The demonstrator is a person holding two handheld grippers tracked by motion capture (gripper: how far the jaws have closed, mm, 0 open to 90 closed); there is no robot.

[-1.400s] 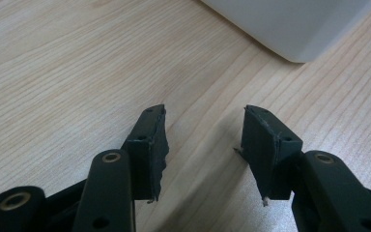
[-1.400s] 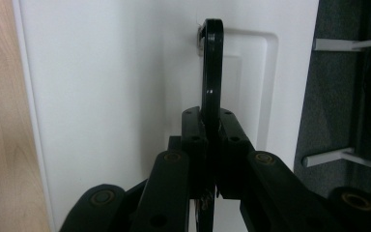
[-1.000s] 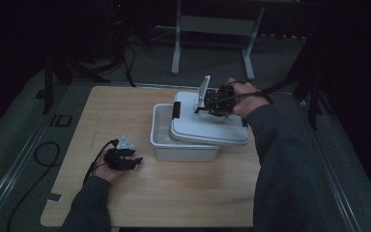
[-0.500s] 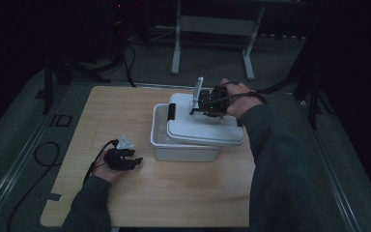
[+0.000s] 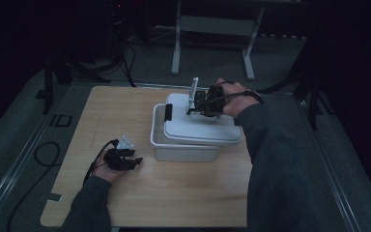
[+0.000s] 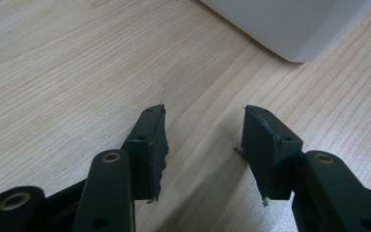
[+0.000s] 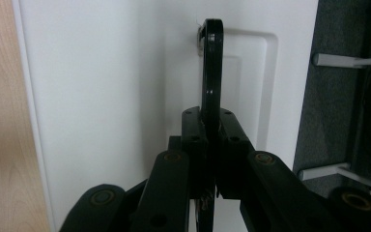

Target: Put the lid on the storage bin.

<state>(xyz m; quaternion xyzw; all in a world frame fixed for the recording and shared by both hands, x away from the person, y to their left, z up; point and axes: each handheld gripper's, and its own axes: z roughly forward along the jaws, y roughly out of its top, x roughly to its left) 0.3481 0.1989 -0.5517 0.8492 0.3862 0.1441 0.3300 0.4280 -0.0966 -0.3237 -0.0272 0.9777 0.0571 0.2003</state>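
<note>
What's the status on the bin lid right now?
Right gripper shut on black lid handle. White lid skewed atop bin. Left gripper open, idle on table. Nothing blocking.

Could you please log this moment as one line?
right gripper: shut on lid handle | lid: skewed on white box | left gripper: open, empty, over table

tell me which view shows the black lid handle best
The right gripper view: the black handle stands edge-on, close up, pinched between the right tool's jaws above the white lid. In the high view the handle is hidden under the tool. The left gripper view shows a corner of the white box.
</note>
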